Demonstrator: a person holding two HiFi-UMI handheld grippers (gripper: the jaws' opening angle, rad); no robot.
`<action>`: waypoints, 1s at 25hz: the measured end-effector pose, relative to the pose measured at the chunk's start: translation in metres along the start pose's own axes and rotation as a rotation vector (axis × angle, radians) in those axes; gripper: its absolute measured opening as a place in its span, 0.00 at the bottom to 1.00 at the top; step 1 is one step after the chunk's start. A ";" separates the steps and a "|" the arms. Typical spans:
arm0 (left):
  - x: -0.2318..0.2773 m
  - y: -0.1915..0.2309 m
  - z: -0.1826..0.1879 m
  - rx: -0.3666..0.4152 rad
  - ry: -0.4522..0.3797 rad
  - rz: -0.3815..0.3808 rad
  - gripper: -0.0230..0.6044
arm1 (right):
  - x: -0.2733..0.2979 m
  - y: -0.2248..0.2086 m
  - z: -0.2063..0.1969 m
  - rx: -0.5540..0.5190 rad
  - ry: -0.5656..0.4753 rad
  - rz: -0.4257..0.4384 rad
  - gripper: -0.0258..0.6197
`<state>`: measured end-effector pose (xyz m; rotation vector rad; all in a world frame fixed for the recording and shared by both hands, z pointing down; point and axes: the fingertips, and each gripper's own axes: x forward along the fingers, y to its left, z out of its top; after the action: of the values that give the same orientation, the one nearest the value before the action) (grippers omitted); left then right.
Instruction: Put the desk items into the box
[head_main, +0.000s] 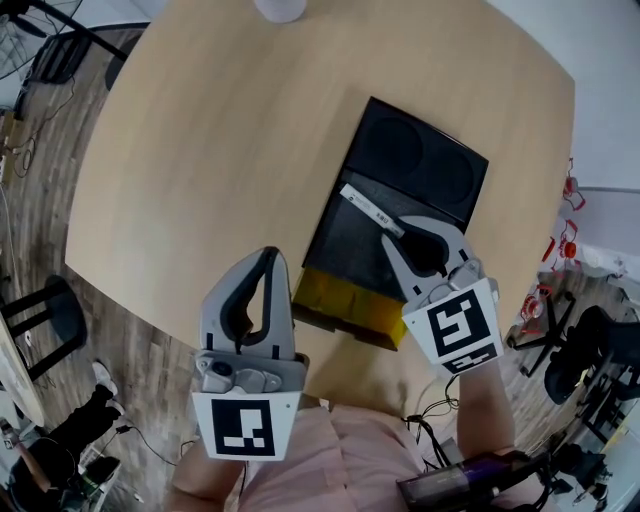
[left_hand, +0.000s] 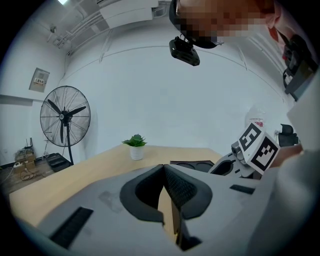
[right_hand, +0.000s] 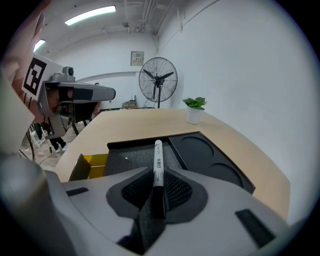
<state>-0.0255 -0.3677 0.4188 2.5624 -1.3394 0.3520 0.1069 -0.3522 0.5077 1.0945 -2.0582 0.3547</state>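
Note:
A black box (head_main: 405, 215) lies open on the round wooden table (head_main: 230, 150), with two round recesses at its far end and a yellow section (head_main: 345, 300) at its near end. My right gripper (head_main: 392, 235) hovers over the box's middle, shut on a white marker pen (head_main: 370, 209) with a black cap; the pen (right_hand: 157, 165) sticks forward out of the jaws above the box's dark floor (right_hand: 135, 157). My left gripper (head_main: 272, 258) hangs over the table's near edge, left of the box, shut with nothing between its pads (left_hand: 172, 187).
A small potted plant (right_hand: 194, 109) in a white pot (head_main: 280, 8) stands at the table's far edge. A standing fan (right_hand: 158, 80) is beyond the table. Chairs and cables lie on the wood floor (head_main: 120, 330) around it.

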 end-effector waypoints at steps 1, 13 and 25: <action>-0.002 0.002 0.002 0.001 -0.007 0.001 0.05 | -0.003 0.000 0.004 0.013 -0.010 -0.006 0.14; -0.066 0.005 0.065 0.036 -0.163 0.005 0.05 | -0.097 0.020 0.078 -0.003 -0.216 -0.146 0.14; -0.134 -0.011 0.115 0.085 -0.320 -0.025 0.05 | -0.176 0.069 0.118 -0.075 -0.333 -0.235 0.14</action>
<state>-0.0787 -0.2937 0.2664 2.7928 -1.4190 -0.0089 0.0534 -0.2732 0.3064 1.4065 -2.1741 -0.0252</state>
